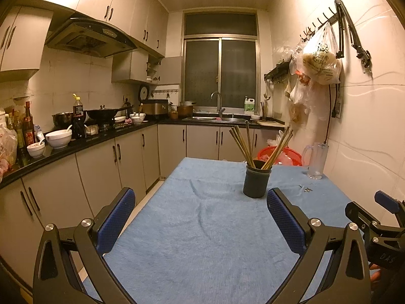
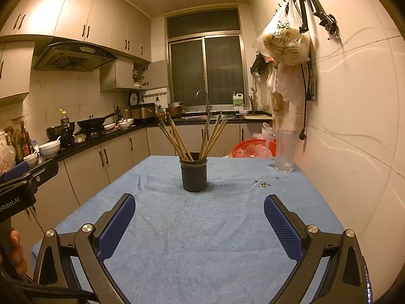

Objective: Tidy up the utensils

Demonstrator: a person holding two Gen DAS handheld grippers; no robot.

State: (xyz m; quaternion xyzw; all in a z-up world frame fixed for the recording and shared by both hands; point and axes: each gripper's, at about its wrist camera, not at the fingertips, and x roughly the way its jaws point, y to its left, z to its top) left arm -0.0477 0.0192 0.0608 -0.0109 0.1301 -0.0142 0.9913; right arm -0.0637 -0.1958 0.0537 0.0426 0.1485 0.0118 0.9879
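A table under a blue cloth (image 1: 202, 228) fills the lower half of both wrist views, running away toward the window wall at 12 o'clock. The left gripper (image 1: 201, 217) hangs low over the near part of the cloth with its jaws spread wide and nothing between the blue pads; the right gripper (image 2: 200, 224) does the same in its own view, jaws equally wide and empty. Each tool shows at the edge of the other's picture (the right one at 4 o'clock in the left view, the left one at 9 o'clock in the right view, with a person's fingertips (image 2: 16, 250) below it).

A clear plastic pitcher (image 2: 284, 152) stands at the far right corner of the table, near the tiled wall. The dark utensil cup (image 2: 193, 174) sits upright on the cloth toward 12 o'clock from the right gripper, well clear of both tools. The wooden chopsticks (image 2: 177, 139) stand in it, fanned out left and right. A few small metal bits (image 2: 264, 184) lie on the cloth between cup and pitcher.
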